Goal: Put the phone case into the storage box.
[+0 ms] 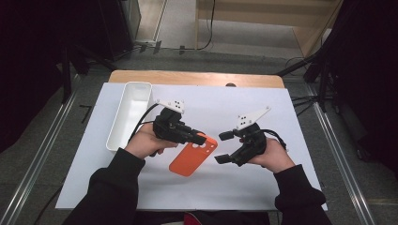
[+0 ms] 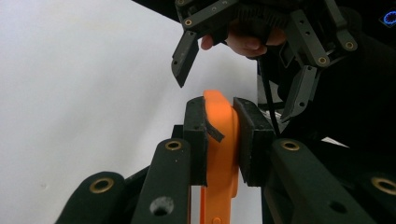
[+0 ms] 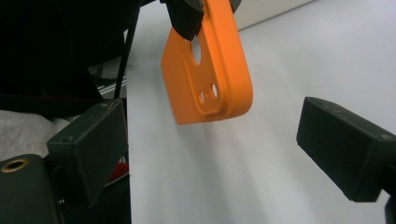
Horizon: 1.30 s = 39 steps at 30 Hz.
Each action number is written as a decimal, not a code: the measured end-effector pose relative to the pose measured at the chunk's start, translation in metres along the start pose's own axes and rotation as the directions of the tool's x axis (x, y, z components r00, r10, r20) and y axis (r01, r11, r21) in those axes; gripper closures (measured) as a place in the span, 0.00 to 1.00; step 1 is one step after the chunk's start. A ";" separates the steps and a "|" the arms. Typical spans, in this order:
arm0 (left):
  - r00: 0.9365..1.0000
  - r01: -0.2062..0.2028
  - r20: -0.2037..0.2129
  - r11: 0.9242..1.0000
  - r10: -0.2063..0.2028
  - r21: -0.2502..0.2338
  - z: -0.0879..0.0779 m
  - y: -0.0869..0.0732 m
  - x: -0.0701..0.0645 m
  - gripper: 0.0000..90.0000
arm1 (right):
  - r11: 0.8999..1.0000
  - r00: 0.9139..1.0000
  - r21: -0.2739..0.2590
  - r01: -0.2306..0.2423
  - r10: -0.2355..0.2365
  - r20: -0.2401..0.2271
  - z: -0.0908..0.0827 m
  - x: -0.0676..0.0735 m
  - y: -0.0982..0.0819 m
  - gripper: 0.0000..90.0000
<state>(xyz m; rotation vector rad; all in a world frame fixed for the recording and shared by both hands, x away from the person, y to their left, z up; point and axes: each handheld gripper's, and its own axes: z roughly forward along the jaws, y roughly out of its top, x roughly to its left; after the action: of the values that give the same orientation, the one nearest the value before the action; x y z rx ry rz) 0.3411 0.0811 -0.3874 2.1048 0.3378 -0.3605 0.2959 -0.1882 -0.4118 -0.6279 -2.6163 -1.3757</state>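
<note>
My left gripper (image 1: pixel 201 139) pinches the top edge of an orange phone case (image 1: pixel 192 156) between its pads, just left of center in the high view. My right gripper (image 1: pixel 224 147), right of center, has its jaws spread wide and touches nothing, the case just beside them. A white tray (image 1: pixel 123 126) sits at upper left; I read no writing anywhere.

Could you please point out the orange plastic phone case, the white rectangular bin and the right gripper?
orange plastic phone case (image 1: pixel 190 159): high view, its flat back.
white rectangular bin (image 1: pixel 123 123): high view, its long right wall.
right gripper (image 1: pixel 224 147): high view, midway between fingertips.
</note>
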 end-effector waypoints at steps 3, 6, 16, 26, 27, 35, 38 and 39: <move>1.000 0.003 0.005 1.000 -0.003 0.002 0.001 0.000 0.000 0.85 | 1.000 1.000 0.000 0.005 -0.005 -0.012 0.001 -0.002 0.002 0.09; 1.000 0.010 0.012 1.000 -0.010 0.000 0.001 0.000 0.002 0.85 | 1.000 1.000 0.003 0.000 0.000 -0.020 0.003 -0.003 0.004 0.09; 0.999 0.014 0.034 1.000 -0.014 -0.001 0.002 0.000 0.003 0.85 | 1.000 0.998 0.012 -0.018 0.018 -0.057 0.008 -0.011 0.008 0.17; 0.999 0.016 0.046 1.000 -0.016 0.002 0.004 -0.001 0.005 0.85 | 0.999 0.994 0.008 -0.040 0.040 -0.098 0.009 -0.015 0.008 0.30; 0.999 0.015 0.049 1.000 -0.015 0.002 0.004 -0.001 0.005 0.85 | 0.999 0.994 0.009 -0.040 0.040 -0.101 0.010 -0.015 0.008 0.33; 0.998 0.005 0.069 1.000 -0.005 0.007 0.005 -0.002 0.004 0.85 | 0.999 0.988 0.008 -0.047 0.048 -0.145 0.011 -0.020 0.008 0.58; 0.997 0.004 0.072 1.000 -0.005 0.010 0.006 -0.002 0.004 0.85 | 0.999 0.986 0.004 -0.042 0.043 -0.162 0.010 -0.020 0.007 0.64; 0.997 0.009 0.077 1.000 -0.010 0.010 0.006 -0.002 0.004 0.85 | 0.999 0.984 0.004 -0.044 0.044 -0.172 0.010 -0.020 0.007 0.65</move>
<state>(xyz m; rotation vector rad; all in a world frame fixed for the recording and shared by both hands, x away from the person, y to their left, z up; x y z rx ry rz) 0.3438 0.0775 -0.3934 2.0936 0.3009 -0.4487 0.3183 -0.1826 -0.4179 -0.5381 -2.4527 -1.3524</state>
